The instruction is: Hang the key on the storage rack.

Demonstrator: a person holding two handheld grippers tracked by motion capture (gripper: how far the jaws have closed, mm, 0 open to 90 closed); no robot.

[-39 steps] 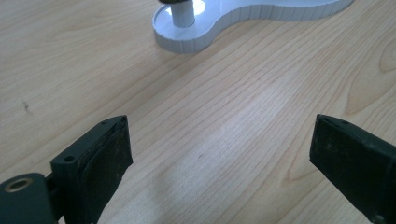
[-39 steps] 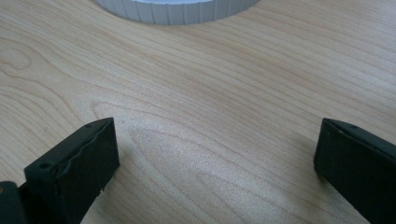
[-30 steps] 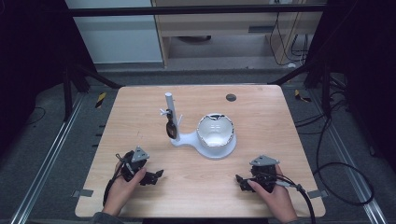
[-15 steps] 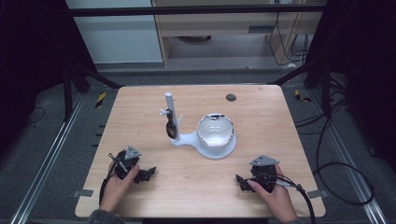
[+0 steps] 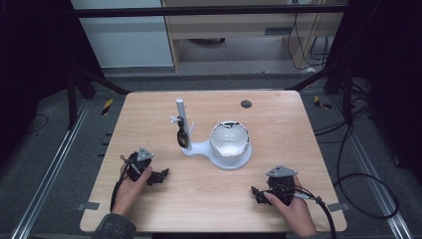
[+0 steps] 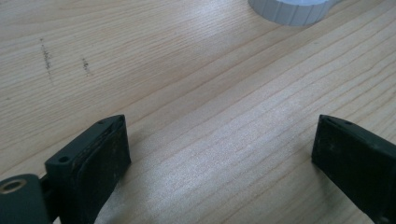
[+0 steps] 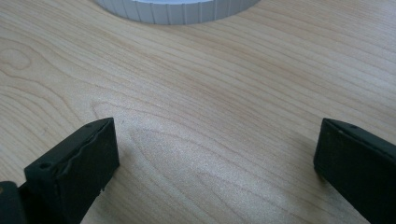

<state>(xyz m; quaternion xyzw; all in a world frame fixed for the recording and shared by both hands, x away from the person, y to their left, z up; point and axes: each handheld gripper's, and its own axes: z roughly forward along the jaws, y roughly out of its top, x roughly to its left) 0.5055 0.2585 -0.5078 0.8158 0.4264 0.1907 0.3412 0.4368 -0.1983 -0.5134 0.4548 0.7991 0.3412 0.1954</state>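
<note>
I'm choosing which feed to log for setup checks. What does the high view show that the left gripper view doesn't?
High view: the whole table, both hands, the right gripper, the white post with a dark item hanging on it, the bowl and a dark disc near the far edge.
Left gripper view: the left gripper up close, jaws wide apart over bare wood, faint pencil-like marks.
Both: the wooden tabletop, the white base.

A light wooden table [image 5: 149,119] carries a white stand [image 5: 186,134] with a bowl [image 5: 229,140] on its base — a dark disc [image 5: 246,104] lies well apart.
</note>
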